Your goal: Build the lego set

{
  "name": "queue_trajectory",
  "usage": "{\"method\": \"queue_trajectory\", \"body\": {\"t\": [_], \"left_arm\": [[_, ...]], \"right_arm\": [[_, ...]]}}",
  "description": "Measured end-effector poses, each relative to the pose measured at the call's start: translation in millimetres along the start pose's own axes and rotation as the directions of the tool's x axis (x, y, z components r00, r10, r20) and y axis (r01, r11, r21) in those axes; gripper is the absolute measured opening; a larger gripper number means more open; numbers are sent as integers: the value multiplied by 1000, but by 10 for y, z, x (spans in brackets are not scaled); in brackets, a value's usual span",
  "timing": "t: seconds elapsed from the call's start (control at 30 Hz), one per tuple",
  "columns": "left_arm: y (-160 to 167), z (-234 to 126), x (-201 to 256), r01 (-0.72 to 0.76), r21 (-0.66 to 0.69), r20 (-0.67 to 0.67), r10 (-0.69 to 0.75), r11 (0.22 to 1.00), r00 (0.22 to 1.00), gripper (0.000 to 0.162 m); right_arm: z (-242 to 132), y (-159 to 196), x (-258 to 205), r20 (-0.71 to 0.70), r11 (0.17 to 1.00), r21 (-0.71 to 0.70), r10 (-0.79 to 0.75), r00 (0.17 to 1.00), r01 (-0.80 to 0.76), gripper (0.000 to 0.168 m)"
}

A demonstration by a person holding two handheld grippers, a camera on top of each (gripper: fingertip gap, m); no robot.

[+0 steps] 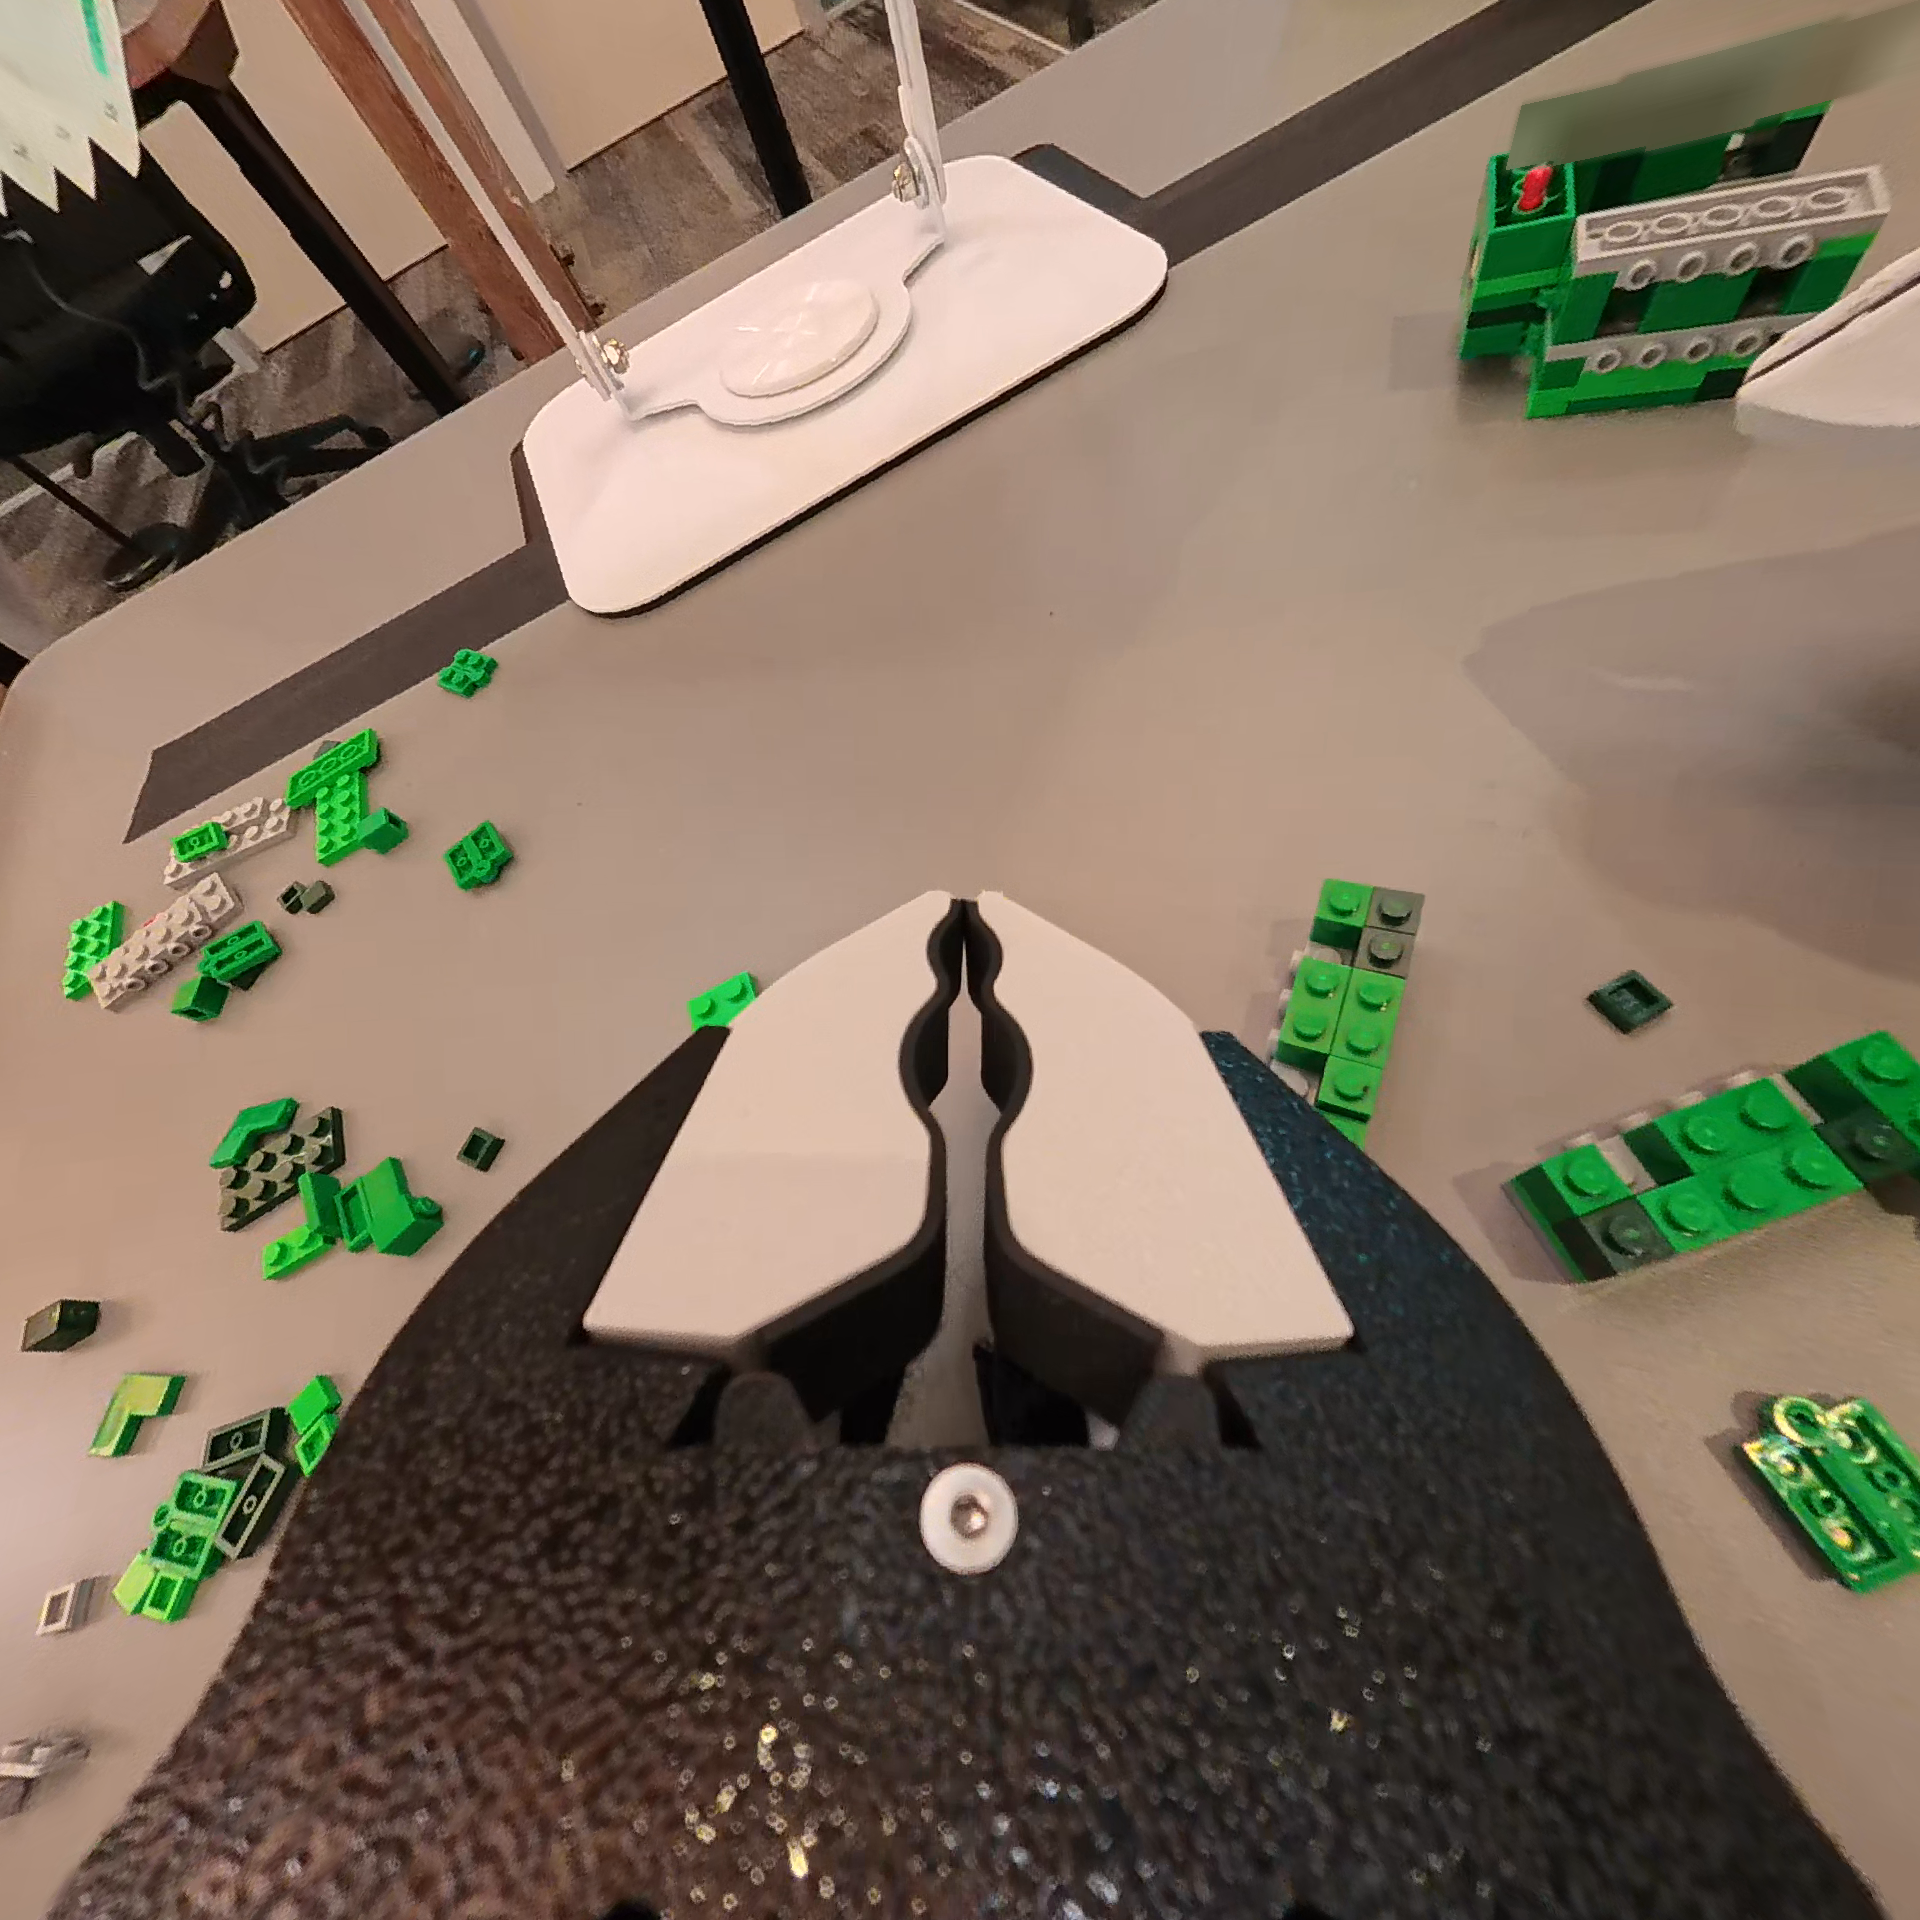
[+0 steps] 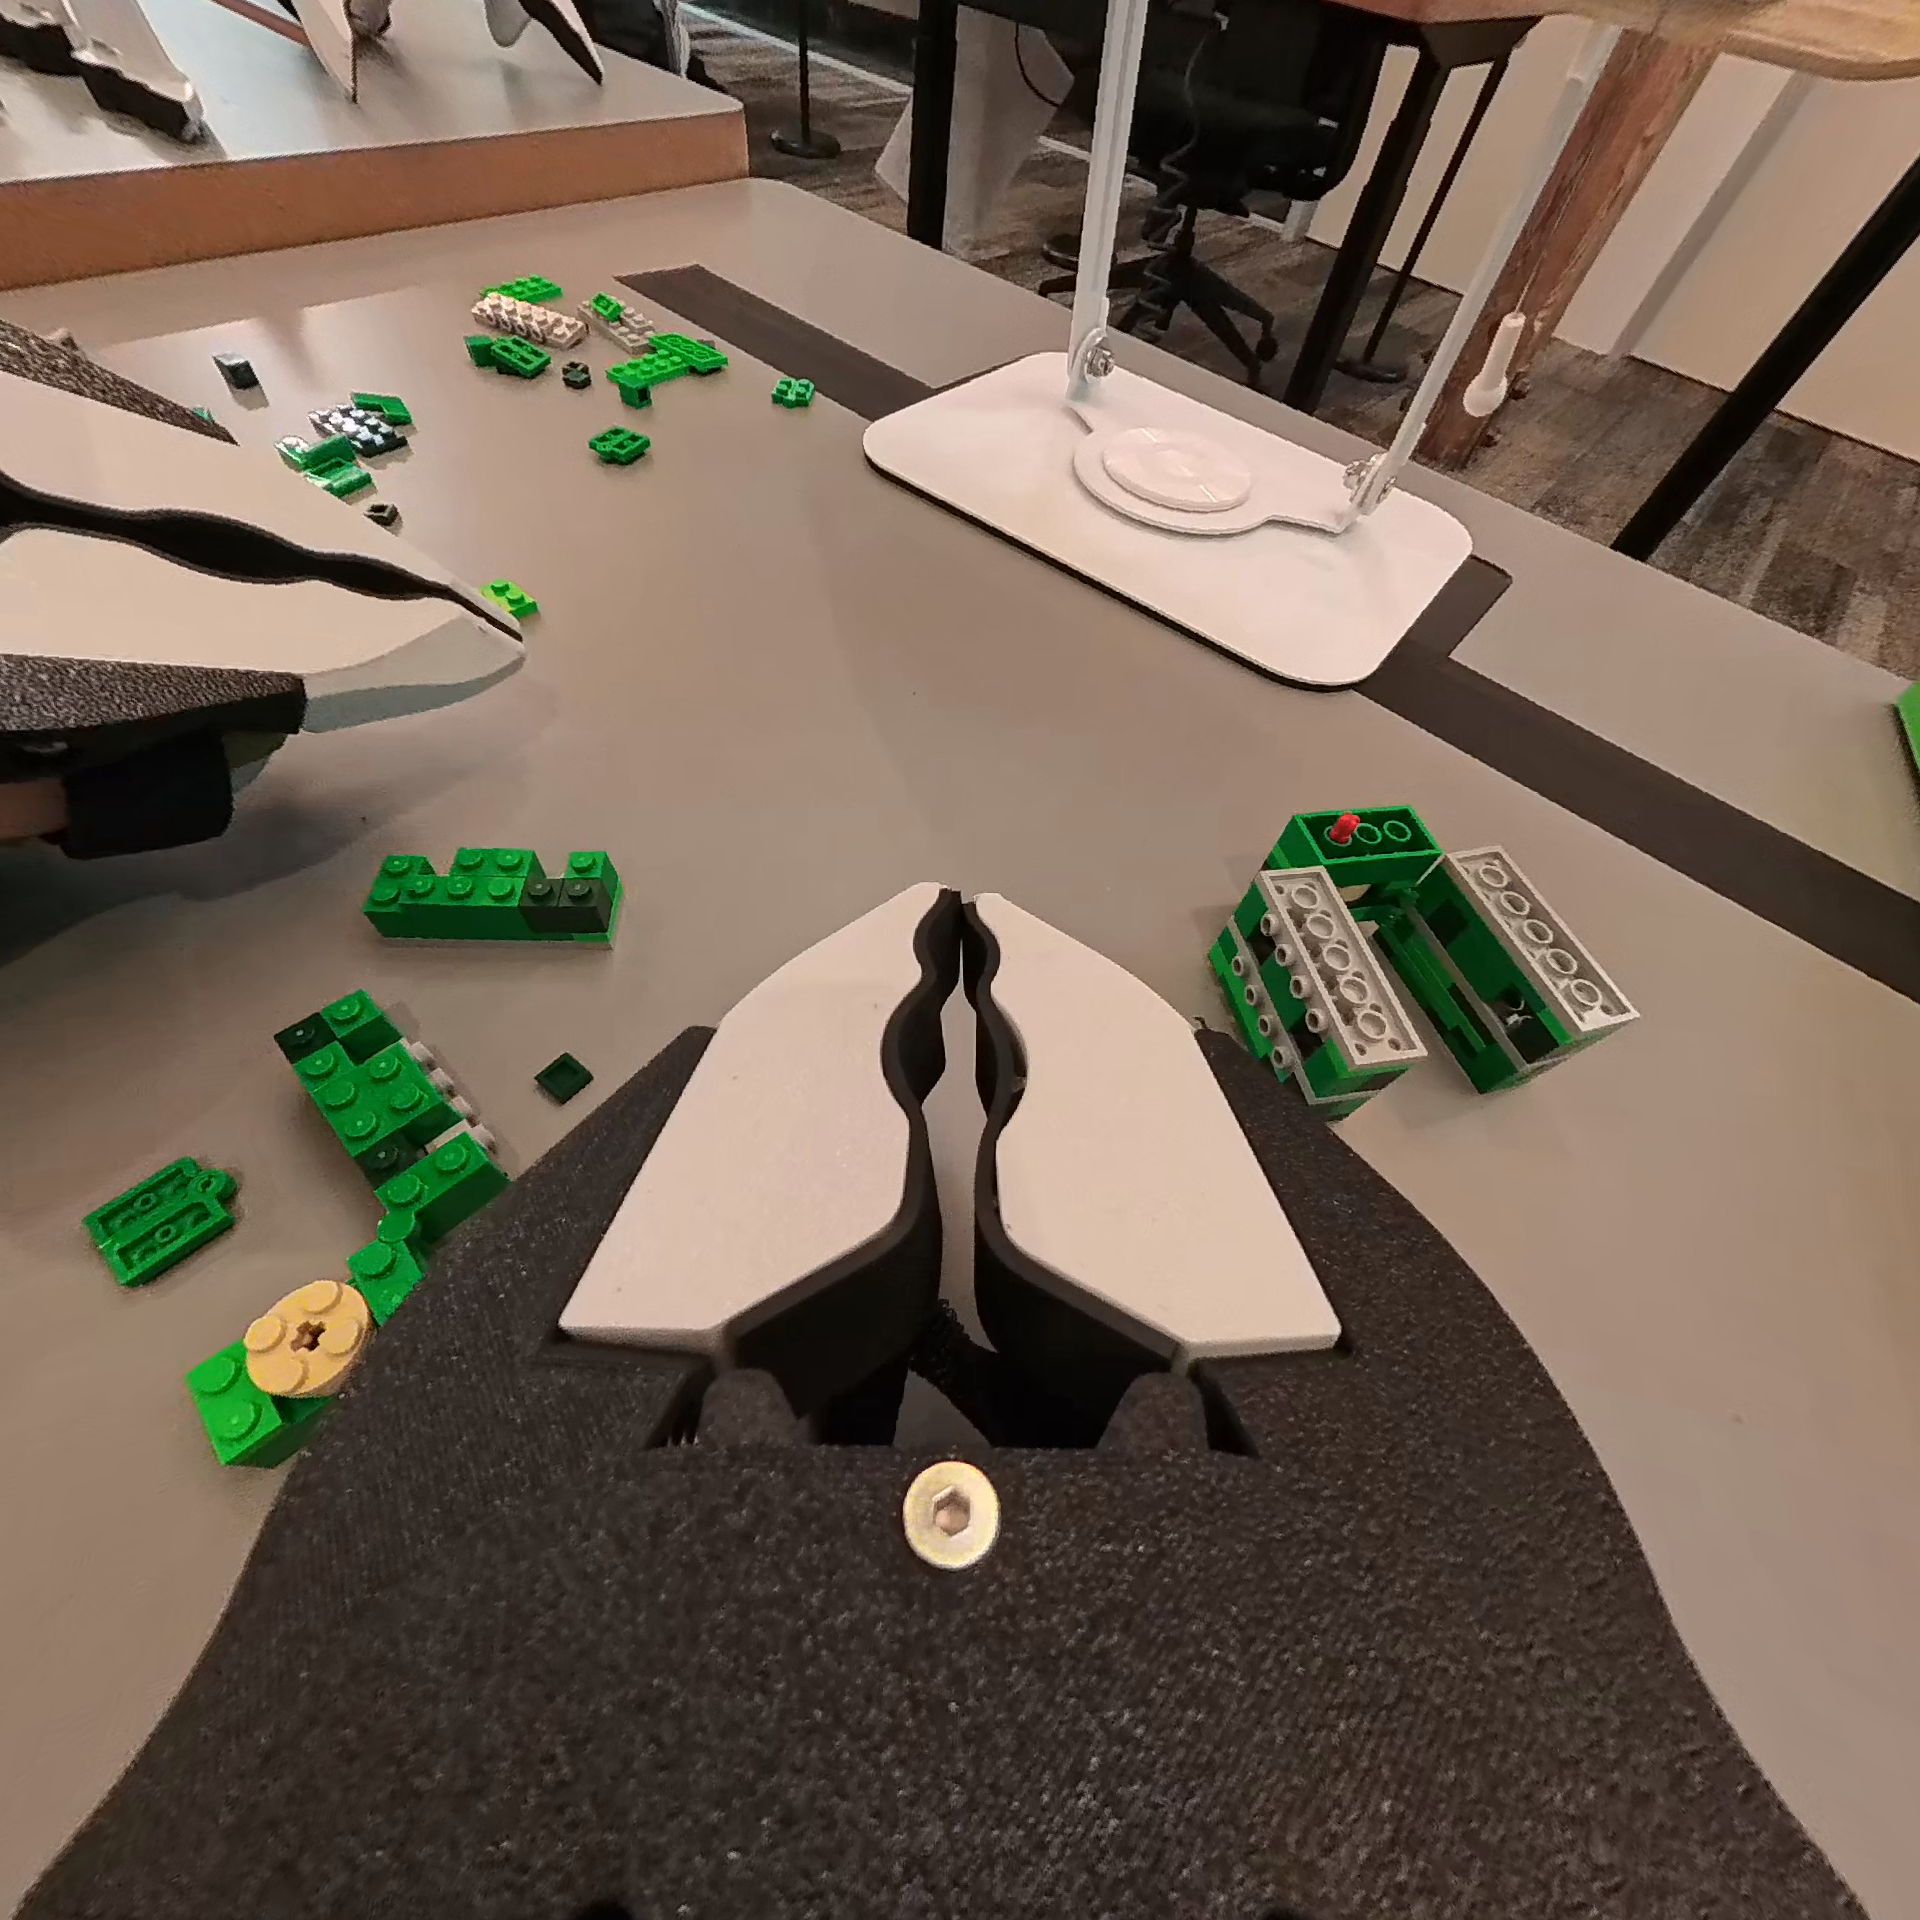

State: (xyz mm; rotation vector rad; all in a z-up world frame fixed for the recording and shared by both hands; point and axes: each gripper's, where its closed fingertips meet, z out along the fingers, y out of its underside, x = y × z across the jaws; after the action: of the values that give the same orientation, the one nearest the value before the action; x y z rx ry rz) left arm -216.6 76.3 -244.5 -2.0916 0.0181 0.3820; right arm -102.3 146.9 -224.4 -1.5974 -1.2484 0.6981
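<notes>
While both grippers, left (image 1: 964, 902) and right (image 2: 958, 896), hover with fingers closed and empty, the lego build (image 2: 1418, 961) sits on the worktop (image 2: 935, 727) at right, loose bricks (image 1: 229, 935) scattered far left.

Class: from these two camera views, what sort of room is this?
Probably an office or lab: a grey table, a black wheeled office chair, carpeted floor and another desk behind.
</notes>
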Motion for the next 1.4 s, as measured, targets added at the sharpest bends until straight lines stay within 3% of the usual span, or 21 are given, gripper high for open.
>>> {"method": "queue_trajectory", "body": {"t": [1.4], "left_arm": [[-18, -9, 6, -3, 16, -14, 3, 1000, 1000, 0]], "right_arm": [[-5, -11, -31, 14, 1000, 10, -17, 1000, 16, 0]]}}
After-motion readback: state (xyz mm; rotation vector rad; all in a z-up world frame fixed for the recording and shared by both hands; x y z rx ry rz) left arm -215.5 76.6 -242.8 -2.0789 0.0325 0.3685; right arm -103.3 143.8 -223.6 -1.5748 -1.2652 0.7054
